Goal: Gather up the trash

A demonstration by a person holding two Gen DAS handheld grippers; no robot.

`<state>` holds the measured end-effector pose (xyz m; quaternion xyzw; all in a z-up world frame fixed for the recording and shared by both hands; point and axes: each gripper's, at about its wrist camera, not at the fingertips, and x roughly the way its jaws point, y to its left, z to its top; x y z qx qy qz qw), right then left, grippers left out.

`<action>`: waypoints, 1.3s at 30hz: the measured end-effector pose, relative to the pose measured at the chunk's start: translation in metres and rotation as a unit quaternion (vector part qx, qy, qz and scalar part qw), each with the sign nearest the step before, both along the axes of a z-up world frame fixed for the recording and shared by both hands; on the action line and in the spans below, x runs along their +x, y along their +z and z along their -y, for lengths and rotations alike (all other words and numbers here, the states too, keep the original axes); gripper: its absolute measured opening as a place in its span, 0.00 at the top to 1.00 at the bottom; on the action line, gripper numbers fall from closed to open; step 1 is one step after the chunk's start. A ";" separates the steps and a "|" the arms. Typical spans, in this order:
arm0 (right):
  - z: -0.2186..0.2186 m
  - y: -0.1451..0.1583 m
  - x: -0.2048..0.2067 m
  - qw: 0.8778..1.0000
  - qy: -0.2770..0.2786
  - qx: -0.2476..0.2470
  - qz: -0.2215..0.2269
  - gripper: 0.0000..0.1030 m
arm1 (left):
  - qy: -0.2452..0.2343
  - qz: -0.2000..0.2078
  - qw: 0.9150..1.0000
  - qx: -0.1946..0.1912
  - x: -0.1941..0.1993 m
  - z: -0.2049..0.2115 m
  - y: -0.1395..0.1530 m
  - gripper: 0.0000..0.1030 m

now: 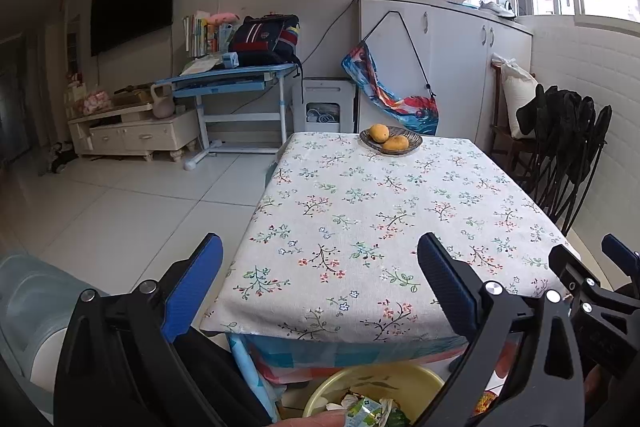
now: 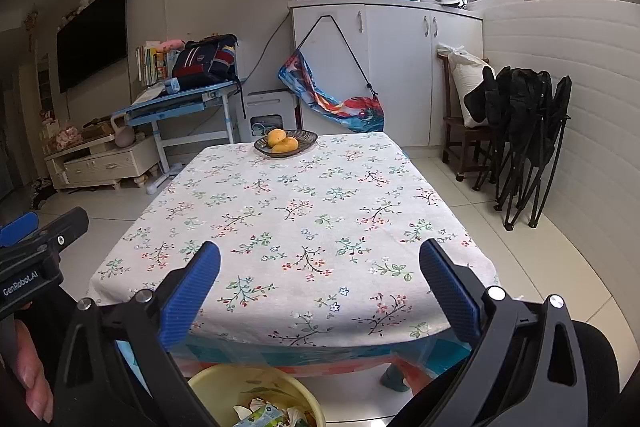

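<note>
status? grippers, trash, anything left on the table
Left hand-held gripper open, empty. Right hand-held gripper open, empty. Trash sits in yellow basin below table edge. Tablecloth bare except fruit dish at far end.

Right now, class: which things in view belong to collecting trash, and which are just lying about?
Belongs to the job:
yellow basin
trash in it

Just lying about:
plate of mangoes
flowered tablecloth
folded chairs
backpack
</note>
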<state>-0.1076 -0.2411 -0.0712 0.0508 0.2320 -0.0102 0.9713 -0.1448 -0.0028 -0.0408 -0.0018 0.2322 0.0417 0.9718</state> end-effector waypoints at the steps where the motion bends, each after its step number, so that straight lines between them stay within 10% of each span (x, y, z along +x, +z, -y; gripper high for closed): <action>1: 0.001 0.000 0.000 1.000 -0.001 0.000 0.000 0.07 | -0.001 0.000 1.000 0.001 0.000 0.000 0.000 0.08; 39: -0.004 -0.005 0.004 1.000 -0.003 -0.010 -0.009 0.07 | -0.006 0.008 1.000 0.014 -0.003 0.002 0.000 0.07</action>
